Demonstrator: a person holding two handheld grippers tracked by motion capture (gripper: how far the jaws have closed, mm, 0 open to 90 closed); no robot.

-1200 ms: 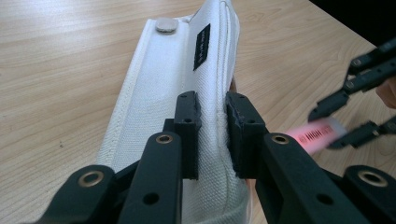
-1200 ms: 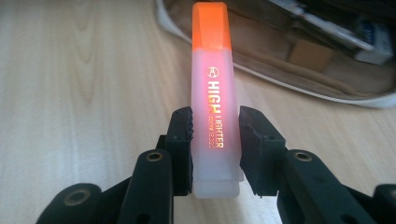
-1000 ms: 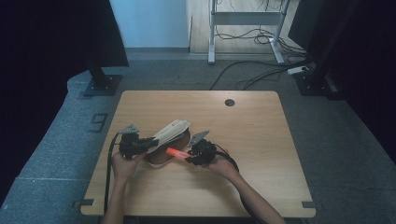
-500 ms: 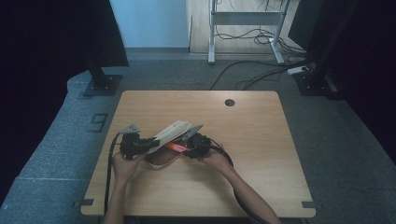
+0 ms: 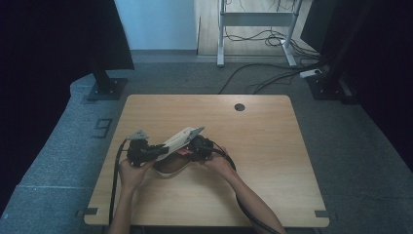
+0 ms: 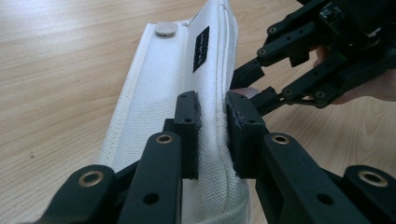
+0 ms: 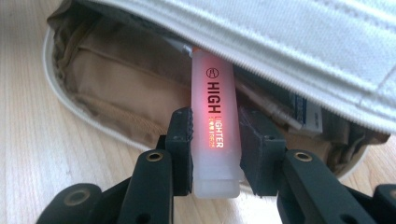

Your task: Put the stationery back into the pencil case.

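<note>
we log a pink translucent plastic highlighter pen (image 7: pixel 214 126), printed "high lighter" in orange-red along its barrel. it sits upright in the right gripper view, upper end tucked under the raised flap of a white canvas pencil pouch w/ tan fabric lining (image 7: pixel 121 88), lower end toward the camera. the right gripper (image 7: pixel 215 140) is clamped on the pen, one black pad on each side of the barrel, both touching it.

inside the pouch, just beside the pen, we see a pale flat item w/ a blue-and-white printed label (image 7: pixel 306 114); can't tell what it is.

left gripper view: the left gripper (image 6: pixel 212 133) is clenched on the white flap of the pouch (image 6: pixel 187 79), canvas edge pinched btwn the pads. flap carries a small black label (image 6: pixel 201 49) and a grey snap button (image 6: pixel 165 29). the other gripper's black linkage shows just beyond the flap, w/ part of a hand behind it.

high view: pouch (image 5: pixel 181 140) lies mid-left on the light wooden table (image 5: pixel 263 146), nearer the person's edge, flap lifted at a slant. left gripper (image 5: pixel 160 150) meets it from the left, right gripper (image 5: pixel 191 149) from the right; both close together. forearms enter from the bottom, black cables trailing. round dark cable hole (image 5: pixel 239 107) at the far side of the tabletop, well apart from the pouch. grey carpet floor (image 5: pixel 73 126) around the table.
</note>
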